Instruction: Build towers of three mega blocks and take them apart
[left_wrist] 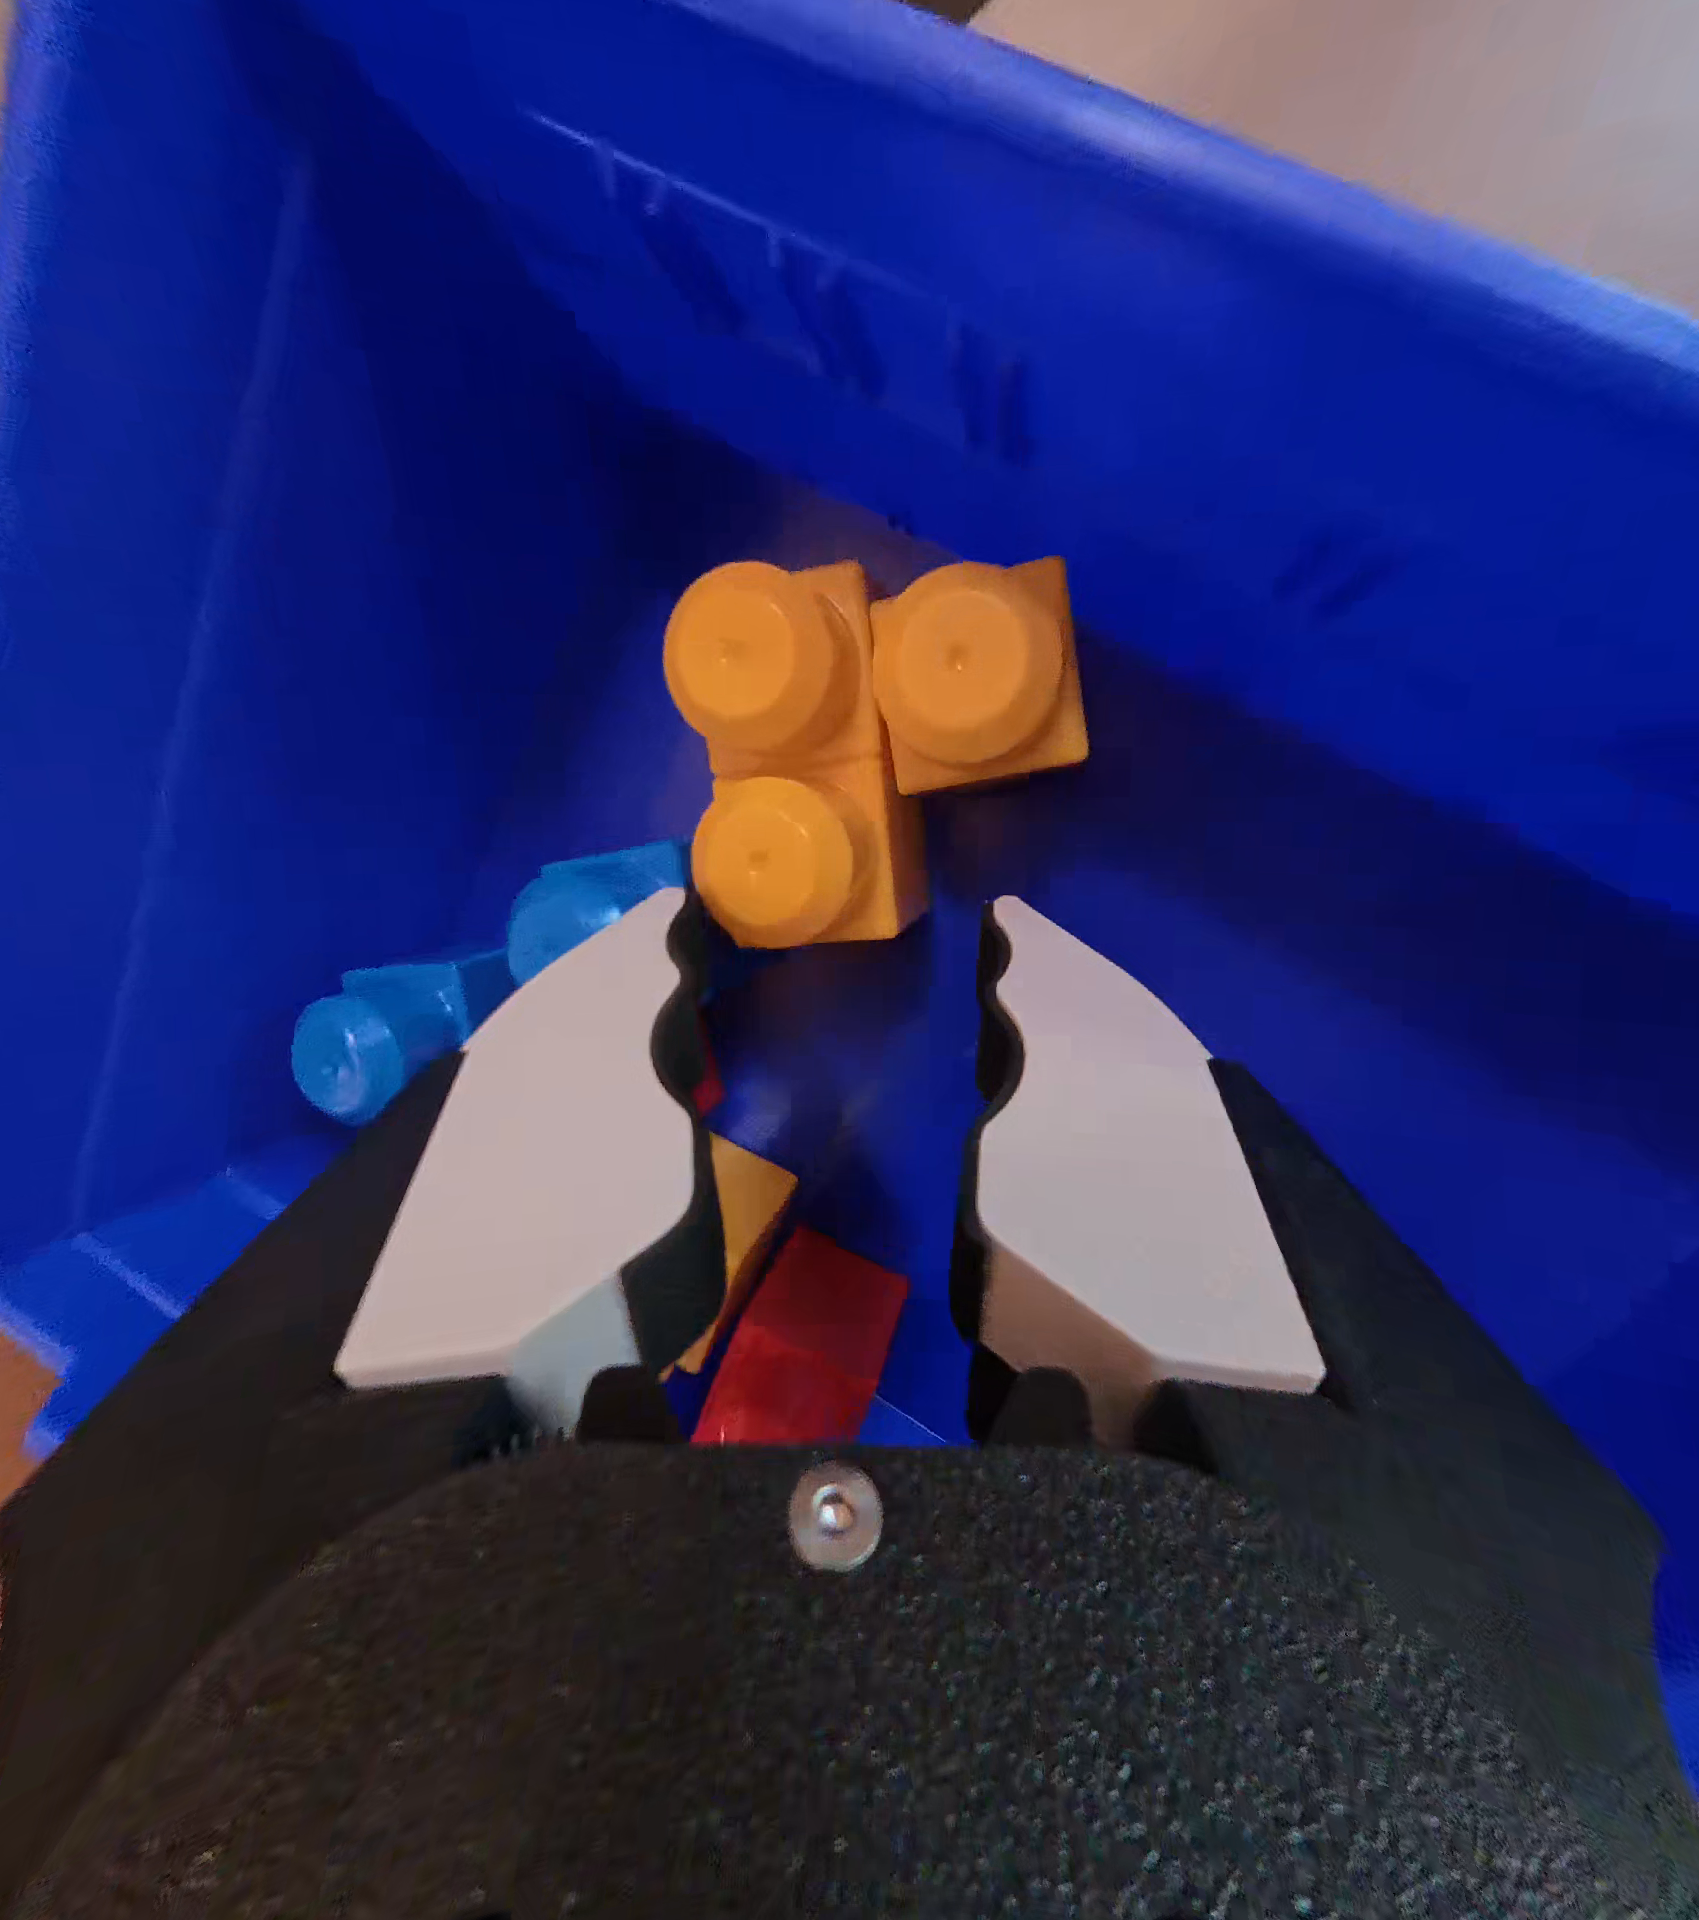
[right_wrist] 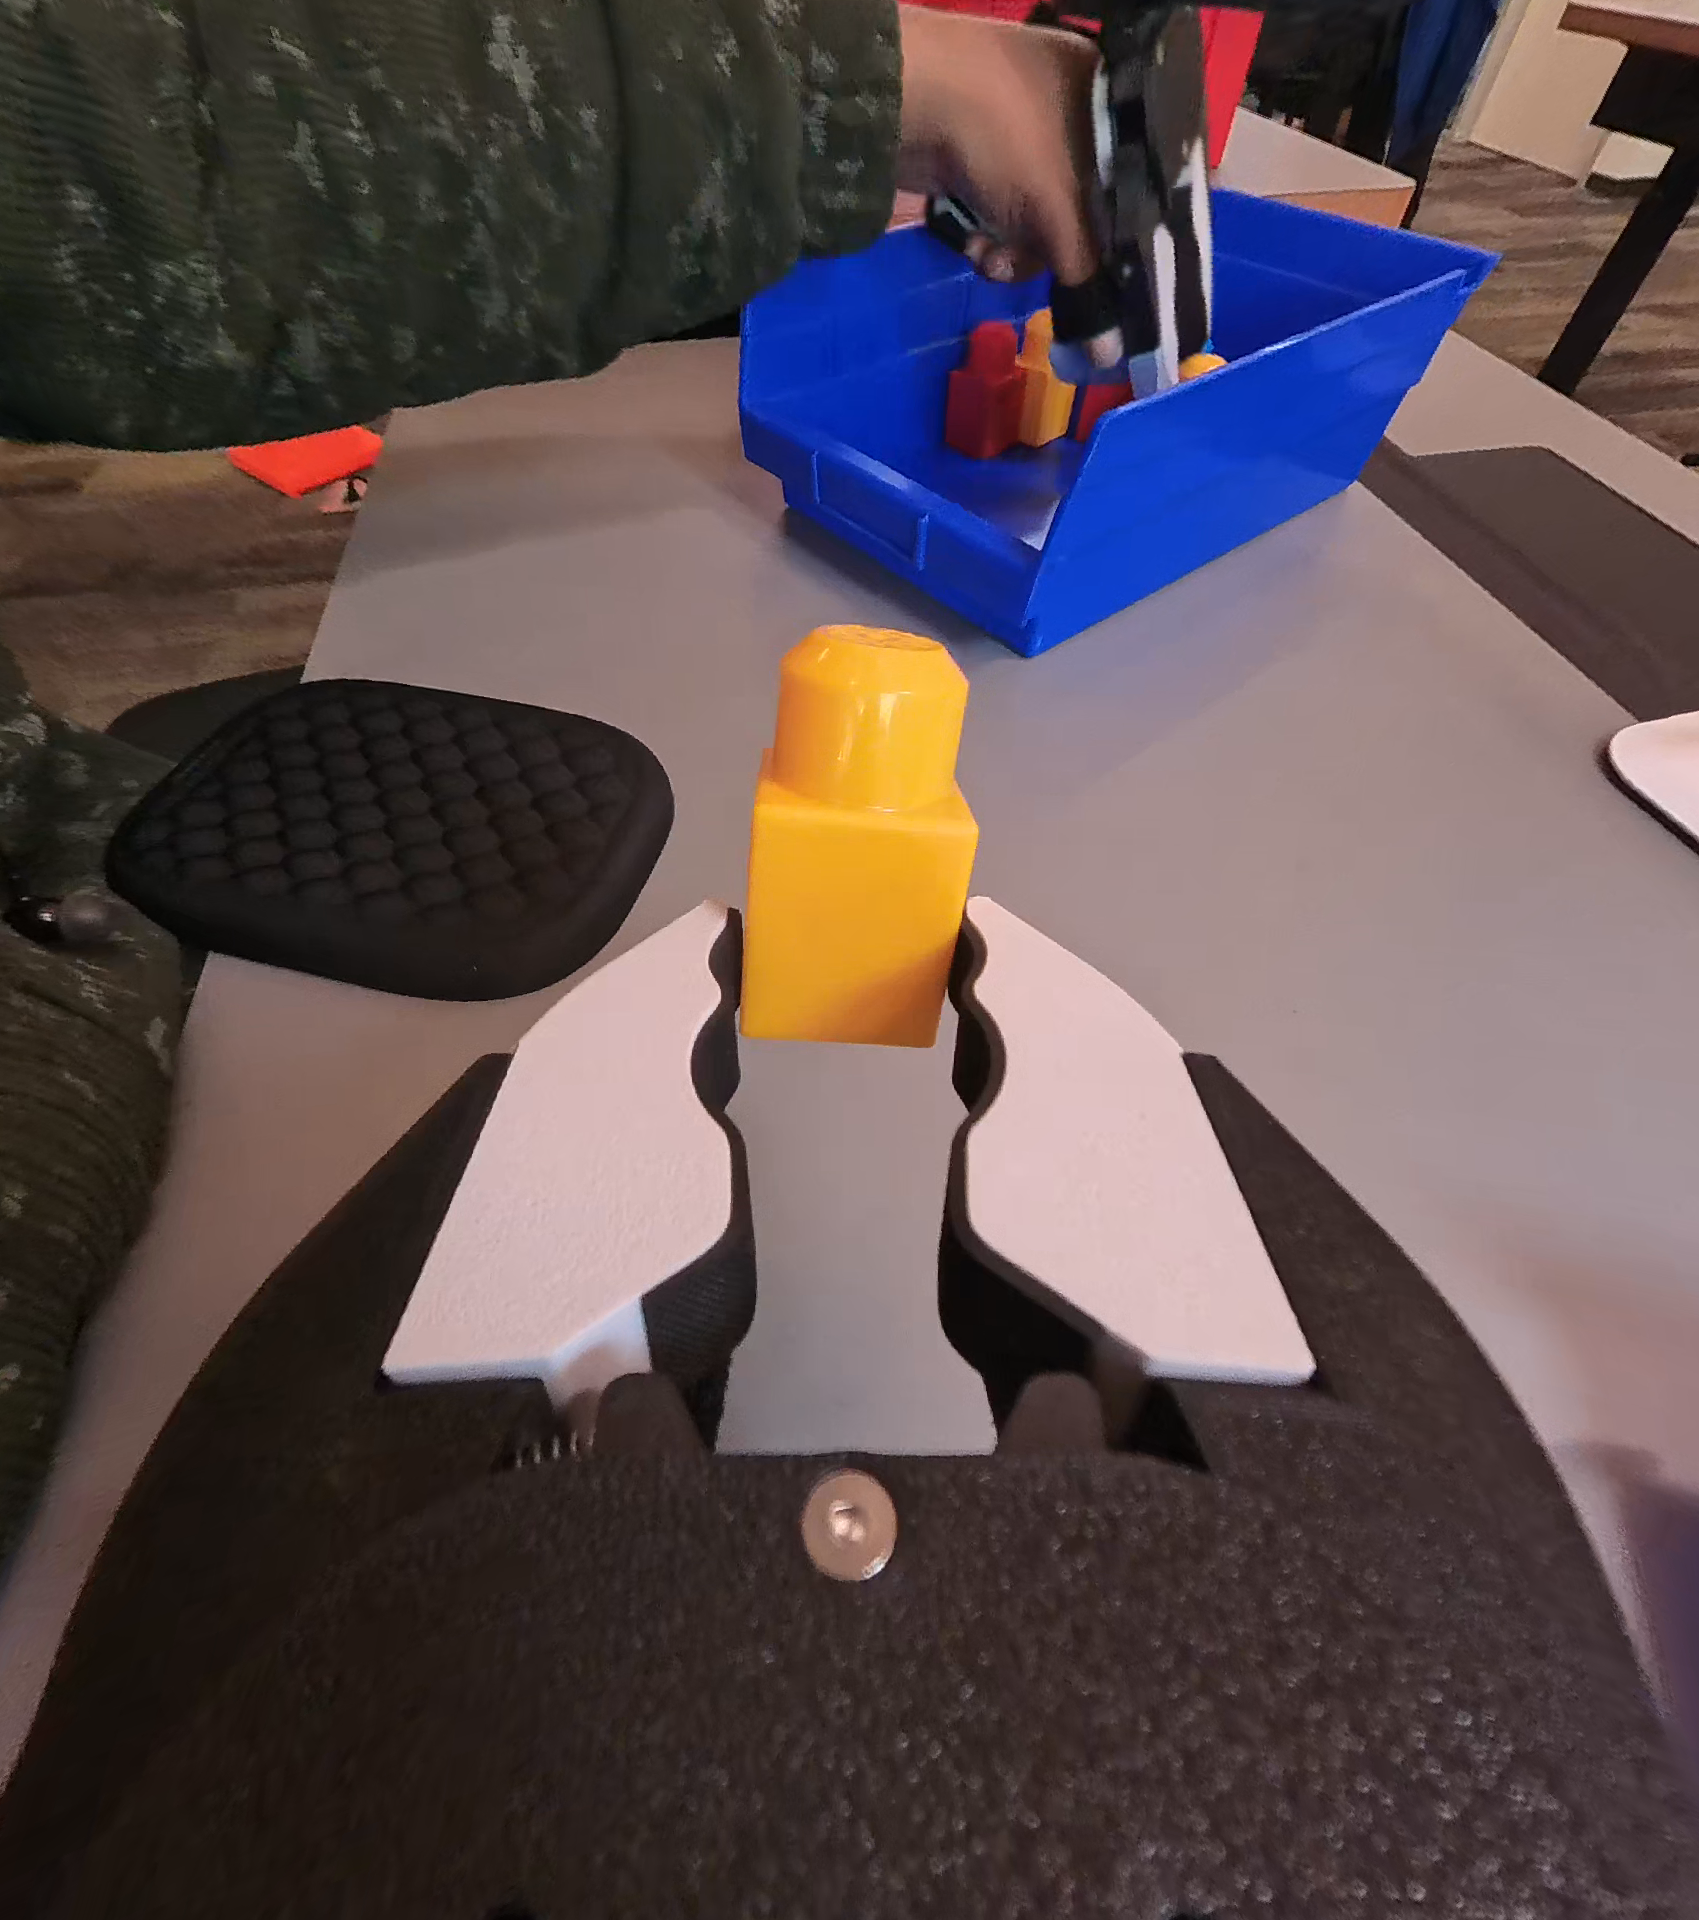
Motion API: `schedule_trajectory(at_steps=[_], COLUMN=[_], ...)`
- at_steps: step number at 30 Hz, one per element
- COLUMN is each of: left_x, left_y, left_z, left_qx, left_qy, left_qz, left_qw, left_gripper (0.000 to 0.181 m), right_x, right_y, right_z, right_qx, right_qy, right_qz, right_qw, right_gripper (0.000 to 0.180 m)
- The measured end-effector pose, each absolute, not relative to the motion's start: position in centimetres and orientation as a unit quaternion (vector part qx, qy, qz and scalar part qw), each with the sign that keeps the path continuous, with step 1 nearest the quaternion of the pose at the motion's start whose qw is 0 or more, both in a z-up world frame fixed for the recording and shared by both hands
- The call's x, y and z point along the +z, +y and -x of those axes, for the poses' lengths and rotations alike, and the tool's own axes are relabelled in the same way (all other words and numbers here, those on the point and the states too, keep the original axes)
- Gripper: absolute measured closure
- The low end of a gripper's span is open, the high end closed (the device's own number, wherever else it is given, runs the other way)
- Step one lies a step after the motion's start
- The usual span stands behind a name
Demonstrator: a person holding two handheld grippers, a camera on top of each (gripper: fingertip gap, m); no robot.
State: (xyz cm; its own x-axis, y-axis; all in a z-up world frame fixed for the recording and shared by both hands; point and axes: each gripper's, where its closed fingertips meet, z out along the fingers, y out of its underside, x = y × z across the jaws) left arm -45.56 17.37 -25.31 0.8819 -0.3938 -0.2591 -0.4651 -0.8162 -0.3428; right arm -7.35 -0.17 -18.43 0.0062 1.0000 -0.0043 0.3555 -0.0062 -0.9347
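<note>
Right gripper (right_wrist: 845, 966) pinches yellow block (right_wrist: 855, 883) at its tips above table (right_wrist: 1240, 831); left gripper (left_wrist: 834, 914), spread, hovers in blue bin (left_wrist: 1240, 416) before orange blocks (left_wrist: 803, 821); fetching step, next closing on one

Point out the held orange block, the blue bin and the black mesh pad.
orange block (right_wrist: 850, 914): right wrist view, front face.
blue bin (right_wrist: 1229, 488): right wrist view, outer side wall.
black mesh pad (right_wrist: 388, 831): right wrist view, centre.
</note>
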Motion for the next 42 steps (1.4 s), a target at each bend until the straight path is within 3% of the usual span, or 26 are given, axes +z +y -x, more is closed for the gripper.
schedule_trajectory(at_steps=[8, 14, 22, 29, 42], left_x=[-26.9, -20.1, -12.1, -13.6, -15.9], left_y=[18.0, 15.5, 5.3, -1.6, -2.4], left_z=[45.4, 44.1, 24.3, 12.7, 9.7], left_qx=[0.093, 0.071, -0.198, -0.292, -0.311], left_qy=[0.244, 0.276, 0.477, 0.583, 0.606], left_qz=[0.946, 0.921, 0.763, 0.661, 0.642], left_qw=[0.191, 0.265, 0.387, 0.371, 0.352], left_gripper=[0.144, 0.144, 0.144, 0.144, 0.144], right_x=[-19.1, -19.7, -19.2, -19.0, -18.6], right_y=[-0.2, 0.2, -1.2, -2.3, -2.5], right_z=[7.4, 7.4, 8.3, 8.6, 8.4], right_qx=[0.402, 0.395, 0.411, 0.417, 0.418], right_qy=[-0.582, -0.584, -0.591, -0.600, -0.598], right_qz=[0.590, 0.596, 0.581, 0.570, 0.563], right_qw=[0.390, 0.384, 0.379, 0.375, 0.389], right_gripper=[0.142, 0.142, 0.143, 0.143, 0.143])
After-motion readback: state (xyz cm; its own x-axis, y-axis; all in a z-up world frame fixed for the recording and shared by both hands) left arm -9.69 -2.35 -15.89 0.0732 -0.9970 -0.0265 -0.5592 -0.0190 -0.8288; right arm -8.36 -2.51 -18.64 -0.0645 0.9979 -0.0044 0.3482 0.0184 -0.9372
